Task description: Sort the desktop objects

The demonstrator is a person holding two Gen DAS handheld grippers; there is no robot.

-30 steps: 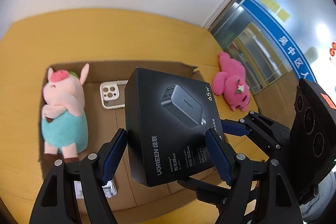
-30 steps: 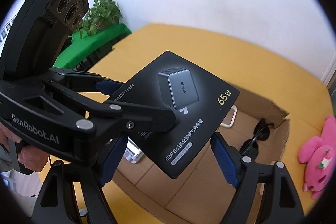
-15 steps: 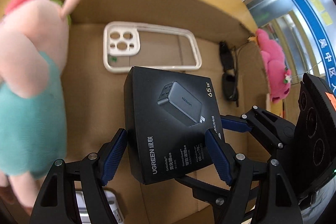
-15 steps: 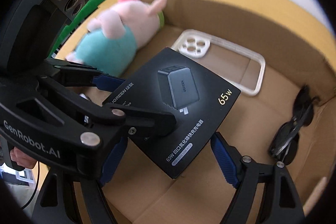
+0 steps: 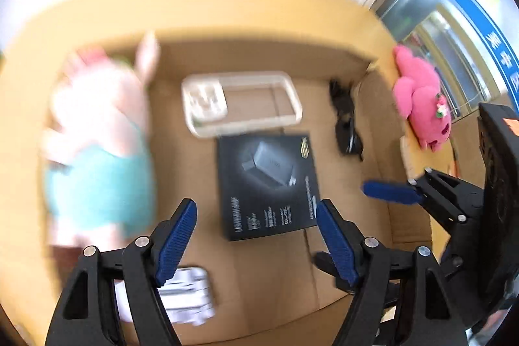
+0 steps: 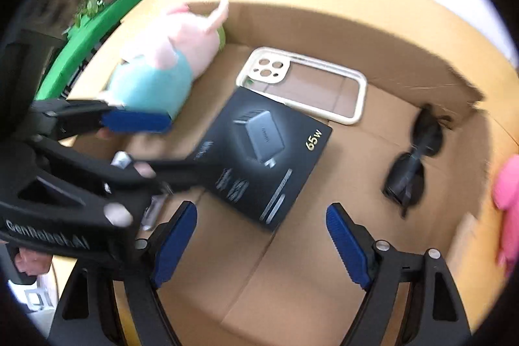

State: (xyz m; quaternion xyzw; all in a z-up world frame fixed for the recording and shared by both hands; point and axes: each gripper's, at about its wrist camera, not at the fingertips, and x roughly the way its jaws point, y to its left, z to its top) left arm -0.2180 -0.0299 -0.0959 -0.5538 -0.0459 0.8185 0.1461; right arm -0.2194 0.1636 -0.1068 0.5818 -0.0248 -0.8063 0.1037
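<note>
A cardboard box (image 6: 405, 60) holds a charger box (image 6: 266, 158), phone case (image 6: 305, 83), sunglasses (image 6: 412, 161) and plush pig (image 6: 162, 67); both hand-held grippers, left (image 5: 256, 245) and right (image 6: 262, 245), gape empty.

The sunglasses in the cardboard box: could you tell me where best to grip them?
Probably across the bridge of the sunglasses, from above: they lie flat and folded on the cardboard box floor, clear of the charger box.

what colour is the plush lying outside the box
Bright pink plush, with a small flower decoration; clearest in the left wrist view.
</note>
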